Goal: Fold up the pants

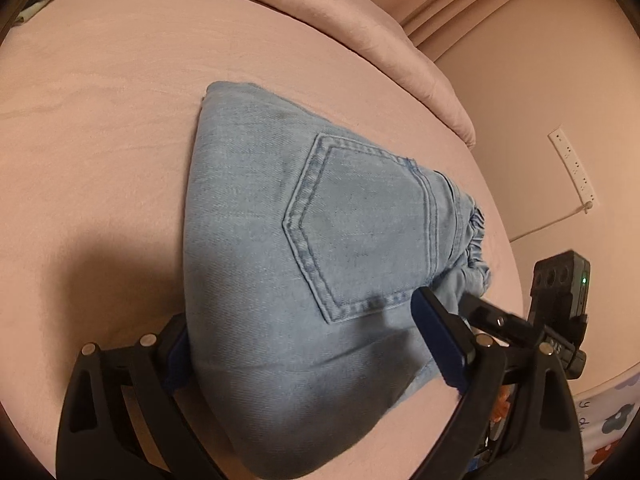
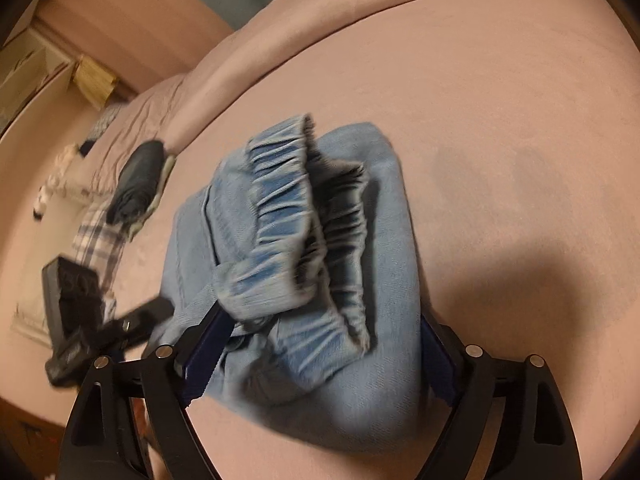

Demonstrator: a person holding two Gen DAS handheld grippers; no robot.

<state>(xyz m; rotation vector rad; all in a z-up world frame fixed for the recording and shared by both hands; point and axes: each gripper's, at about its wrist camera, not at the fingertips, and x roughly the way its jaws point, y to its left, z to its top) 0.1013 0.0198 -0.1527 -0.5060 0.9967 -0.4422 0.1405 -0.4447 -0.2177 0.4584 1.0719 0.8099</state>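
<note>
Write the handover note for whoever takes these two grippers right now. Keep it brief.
Left gripper: jaws wide either side of the folded jeans, pocket side up; whether the pads press cannot be told.
Right gripper: jaws wide around the elastic waistband end of the same bundle; no clear pinch visible.
Jeans lie as a compact folded bundle on the pink bed sheet. Other dark clothes sit farther off on the bed.
Done: the folds look complete.
Left: probably only to draw both grippers clear, and tidy the waistband edge if it springs open.
</note>
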